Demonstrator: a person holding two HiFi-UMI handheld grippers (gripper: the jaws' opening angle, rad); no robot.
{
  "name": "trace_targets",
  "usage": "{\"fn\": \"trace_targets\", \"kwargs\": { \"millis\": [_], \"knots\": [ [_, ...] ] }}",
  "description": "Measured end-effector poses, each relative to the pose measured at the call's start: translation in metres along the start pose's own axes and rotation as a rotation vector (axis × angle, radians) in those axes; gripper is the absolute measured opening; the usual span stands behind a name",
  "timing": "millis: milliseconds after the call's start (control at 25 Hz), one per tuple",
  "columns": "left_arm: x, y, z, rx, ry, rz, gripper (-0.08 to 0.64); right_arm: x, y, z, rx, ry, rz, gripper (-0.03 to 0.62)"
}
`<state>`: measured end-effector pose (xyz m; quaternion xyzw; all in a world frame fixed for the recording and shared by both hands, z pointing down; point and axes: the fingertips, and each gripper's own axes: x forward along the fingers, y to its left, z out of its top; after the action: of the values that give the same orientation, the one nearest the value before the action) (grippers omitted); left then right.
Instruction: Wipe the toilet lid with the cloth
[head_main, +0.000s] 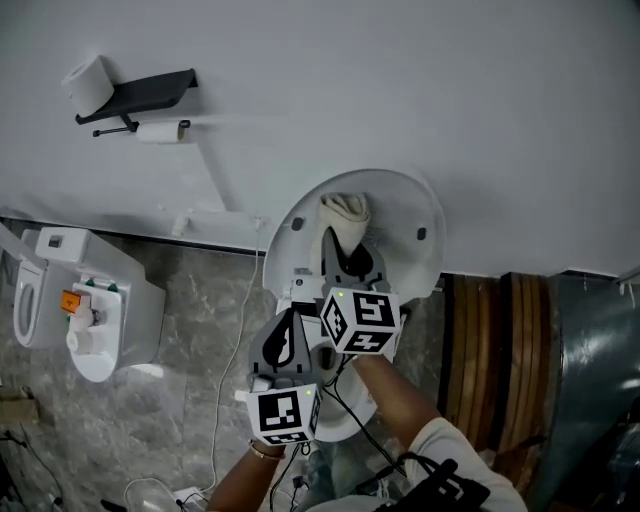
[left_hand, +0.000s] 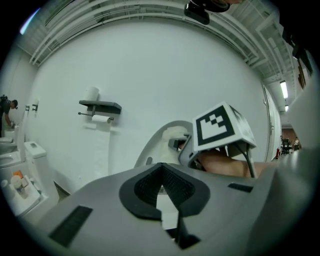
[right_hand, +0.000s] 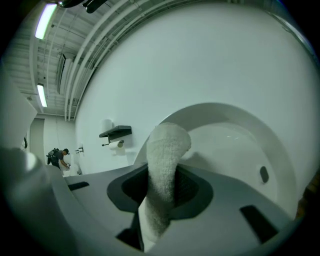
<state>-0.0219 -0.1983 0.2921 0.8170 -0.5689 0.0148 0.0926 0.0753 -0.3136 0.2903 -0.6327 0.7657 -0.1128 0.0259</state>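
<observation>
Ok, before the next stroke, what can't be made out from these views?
- Whether the cloth touches the toilet lid: right gripper view, the cloth's own tip covers the spot.
- What lies below the lid: head view, covered by the right gripper, left gripper and arm.
- The lid's right part: left gripper view, behind the right gripper's marker cube.
- Marks on the lid: too faint in every view.

No legible txt, labels, brands or nos. anywhere
</observation>
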Motion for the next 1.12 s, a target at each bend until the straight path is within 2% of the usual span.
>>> {"fn": "trace_targets", "kwargs": {
  "millis": [160,280,400,600,720,800,880,1120],
  "knots": [
    [0.007,0.007,-0.013,-0.012,0.018,0.015,0.005,0.034,0.004,0.007,-0.034,-0.013,0.009,0.101],
    [0.009,0.002,-0.021,-0.011,0.023,0.007,0.005,0.042,-0.016,0.013,-0.061,-0.023,-0.028,0.101],
    [0.012,-0.007,-0.027,-0.011,0.037,-0.010,0.004,0.031,-0.059,0.019,-0.059,-0.046,-0.104,0.101],
    [0.018,-0.034,-0.037,-0.030,0.063,-0.059,0.005,-0.006,-0.145,0.013,-0.074,-0.039,-0.287,0.101],
    [0.025,-0.053,-0.041,-0.052,0.062,-0.088,0.005,-0.016,-0.169,0.007,-0.119,-0.012,-0.332,0.101],
    [0.028,-0.058,-0.042,-0.062,0.057,-0.092,0.004,-0.019,-0.165,0.005,-0.138,-0.016,-0.324,0.101],
    [0.027,-0.055,-0.043,-0.065,0.057,-0.079,0.004,-0.020,-0.144,0.003,-0.125,-0.040,-0.278,0.101],
    [0.008,-0.004,-0.054,-0.059,0.082,0.037,0.004,0.005,-0.027,-0.033,-0.055,-0.074,-0.018,0.101]
  ]
}}
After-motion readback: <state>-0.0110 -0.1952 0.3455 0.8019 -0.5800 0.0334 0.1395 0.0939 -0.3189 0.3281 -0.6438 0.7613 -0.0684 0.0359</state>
